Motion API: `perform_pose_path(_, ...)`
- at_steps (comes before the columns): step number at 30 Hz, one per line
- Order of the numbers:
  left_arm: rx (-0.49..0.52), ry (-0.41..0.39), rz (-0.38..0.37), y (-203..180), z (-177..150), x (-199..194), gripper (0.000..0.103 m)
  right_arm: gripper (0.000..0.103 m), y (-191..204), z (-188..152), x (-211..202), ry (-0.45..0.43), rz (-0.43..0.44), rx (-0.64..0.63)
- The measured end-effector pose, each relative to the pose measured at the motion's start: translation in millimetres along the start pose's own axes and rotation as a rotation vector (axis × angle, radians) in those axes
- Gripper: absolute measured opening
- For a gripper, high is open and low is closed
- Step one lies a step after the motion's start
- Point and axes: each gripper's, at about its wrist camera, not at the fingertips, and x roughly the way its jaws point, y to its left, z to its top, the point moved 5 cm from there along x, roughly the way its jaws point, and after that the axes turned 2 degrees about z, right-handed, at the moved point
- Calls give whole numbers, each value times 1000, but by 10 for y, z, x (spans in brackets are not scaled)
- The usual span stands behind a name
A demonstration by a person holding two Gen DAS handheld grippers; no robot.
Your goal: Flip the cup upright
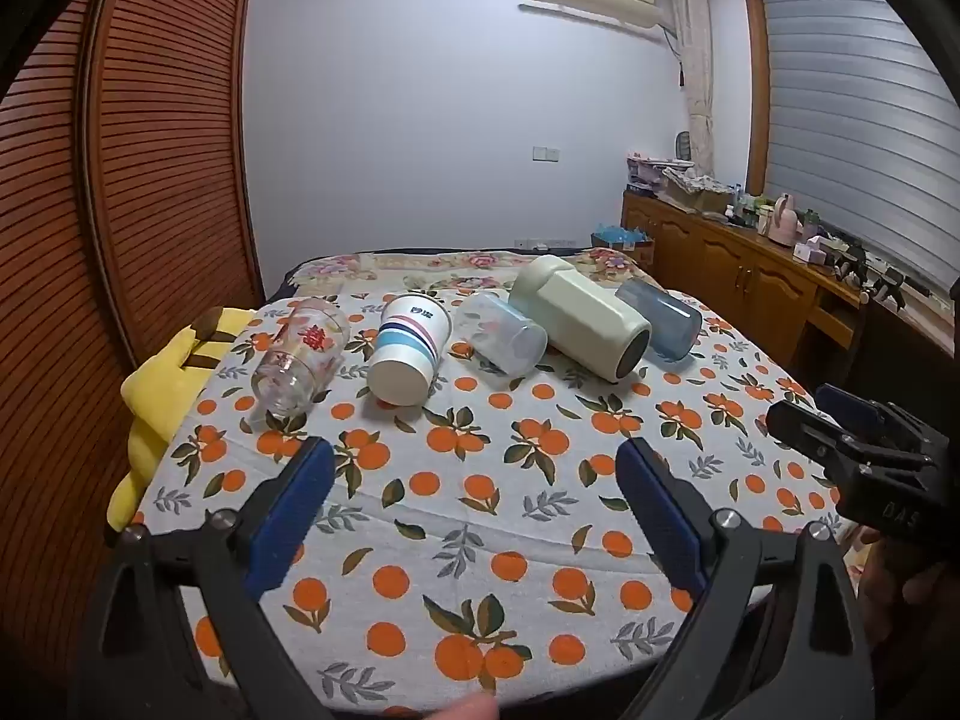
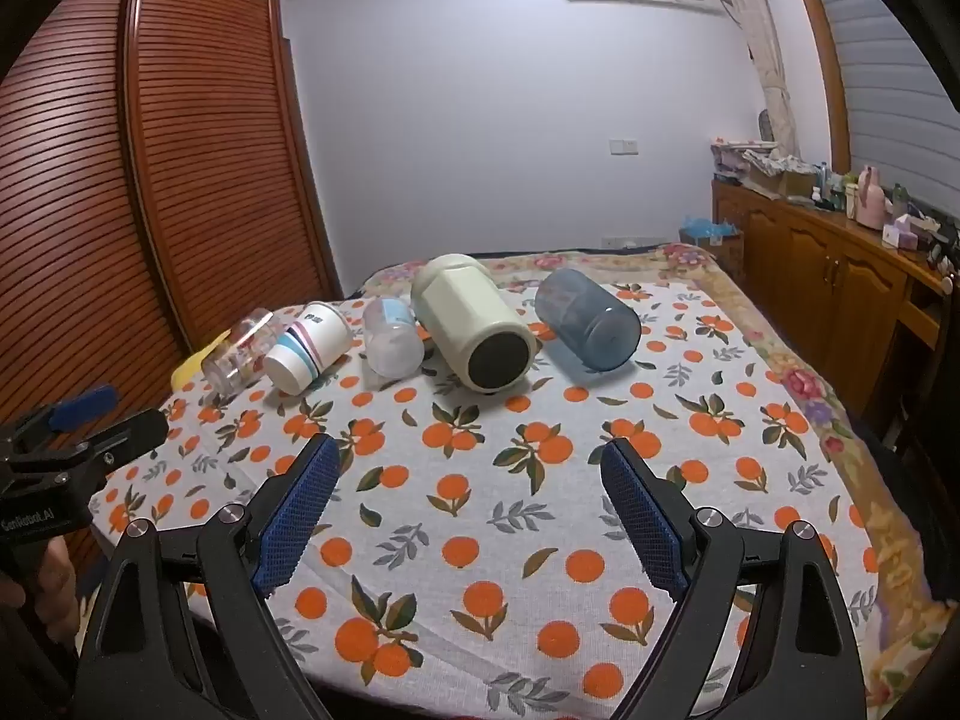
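Note:
Several cups lie on their sides in a row on an orange-print cloth [image 1: 480, 516]: a clear glass with red flowers [image 1: 300, 354] [image 2: 240, 351], a striped paper cup [image 1: 408, 348] [image 2: 309, 345], a clear plastic cup [image 1: 501, 333] [image 2: 393, 336], a cream flask [image 1: 579, 315] [image 2: 474, 324] and a blue-grey tumbler [image 1: 660, 315] [image 2: 588, 318]. My left gripper [image 1: 474, 468] is open and empty, near the cloth's front. My right gripper [image 2: 471, 468] is open and empty, short of the flask; it also shows at the right of the left wrist view [image 1: 840, 426].
A yellow plush toy [image 1: 162, 408] lies at the bed's left edge beside a louvred wooden wardrobe [image 1: 120, 210]. A wooden sideboard [image 2: 840, 264] with clutter runs along the right wall. The left gripper shows at the left of the right wrist view [image 2: 90, 420].

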Motion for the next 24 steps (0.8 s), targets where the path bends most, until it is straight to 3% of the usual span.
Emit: perform_pose_path(24, 5, -11, -5, -34, -13, -37, 95, 91, -3, -3, -8, -5, 2, 3)
